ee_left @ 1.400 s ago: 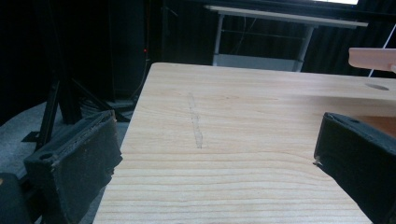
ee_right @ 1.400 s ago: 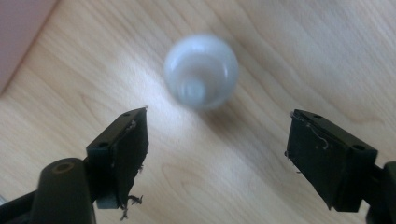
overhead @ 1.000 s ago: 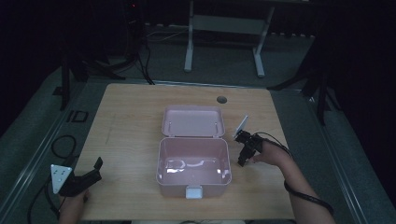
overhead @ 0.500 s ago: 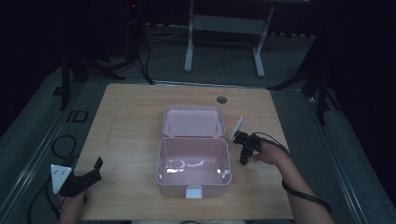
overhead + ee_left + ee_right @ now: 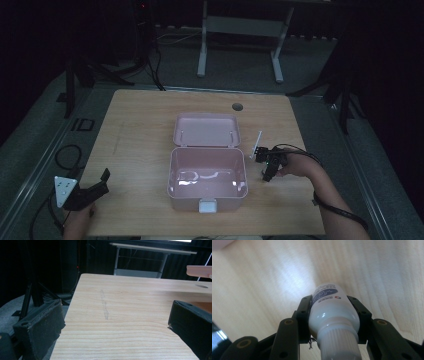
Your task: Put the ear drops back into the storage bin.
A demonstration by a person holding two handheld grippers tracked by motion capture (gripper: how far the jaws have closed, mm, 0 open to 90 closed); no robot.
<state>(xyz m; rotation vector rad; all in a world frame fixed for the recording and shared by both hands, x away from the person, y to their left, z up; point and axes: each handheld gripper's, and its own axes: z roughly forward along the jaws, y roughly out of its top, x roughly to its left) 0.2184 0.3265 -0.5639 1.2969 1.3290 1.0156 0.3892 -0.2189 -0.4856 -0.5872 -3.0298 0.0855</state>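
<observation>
A small white bottle (image 5: pixel 332 312) with a ribbed cap and a blue-printed label sits between the jaws of my right gripper (image 5: pixel 333 306), which press on both its sides above the wooden table (image 5: pixel 374 270). In the high view the right gripper (image 5: pixel 270 167) is just right of the open pink box (image 5: pixel 172 172). The box's lid (image 5: pixel 206 130) lies flat behind it. My left gripper (image 5: pixel 95 189) rests at the table's near left corner. Its jaws stand wide apart in the left gripper view (image 5: pixel 115 322), with nothing between them.
A round hole (image 5: pixel 237 106) is cut in the table (image 5: pixel 135 130) near its far edge. The pink box has a white latch (image 5: pixel 207 205) at its front. Behind the table stands a white metal frame (image 5: pixel 240 30), and cables lie on the floor at left.
The right gripper has shifted slightly toward the person's side, beside the box. The left gripper has stayed where it was.
</observation>
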